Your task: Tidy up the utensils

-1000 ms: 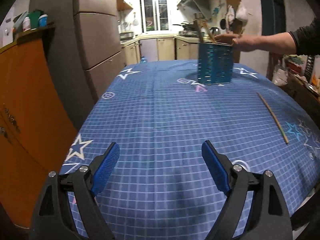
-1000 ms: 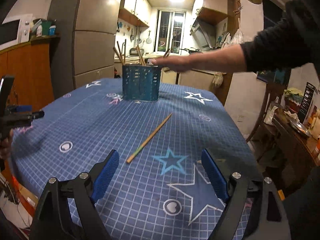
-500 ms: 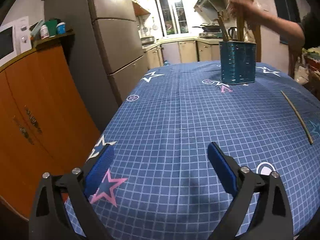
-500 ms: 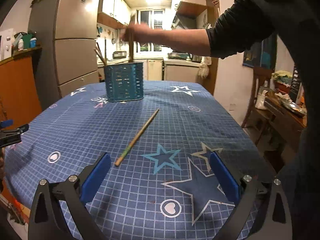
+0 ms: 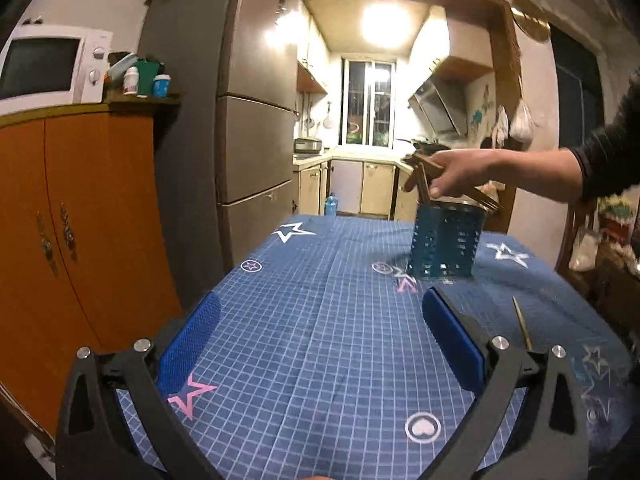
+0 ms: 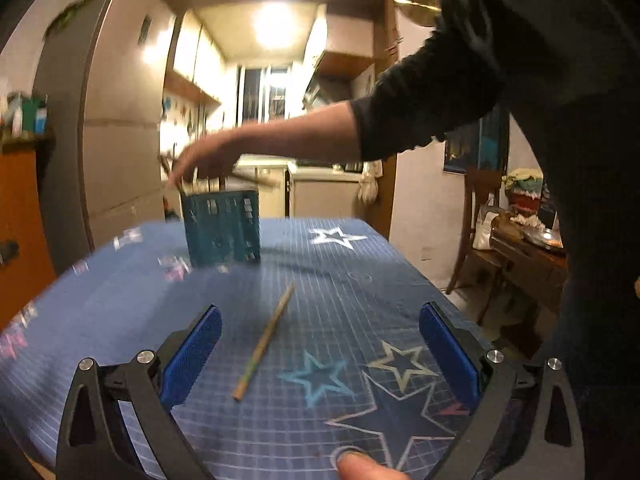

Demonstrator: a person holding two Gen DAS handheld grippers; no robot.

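A teal perforated utensil holder (image 5: 444,240) stands on the blue star-patterned tablecloth (image 5: 320,360) at the far end. A person's bare hand (image 5: 460,172) reaches from the right and grips the wooden utensils (image 5: 424,168) sticking out of it. One wooden chopstick (image 6: 266,340) lies loose on the cloth, just ahead of my right gripper (image 6: 320,312), which is open and empty. The holder (image 6: 222,226) is blurred in that view. My left gripper (image 5: 320,300) hovers over the near cloth, its jaws opening with nothing between them. The chopstick (image 5: 522,322) shows beside its right finger.
An orange cabinet (image 5: 80,220) with a microwave (image 5: 48,68) and a tall grey fridge (image 5: 248,120) line the table's left side. A wooden chair and cluttered side table (image 6: 520,248) stand to the right. The person's dark-sleeved body (image 6: 580,160) fills the right edge.
The left view has risen and tipped up, showing more of the room. Both grippers' jaws have spread wider. The person's hand has shifted among the utensils in the holder.
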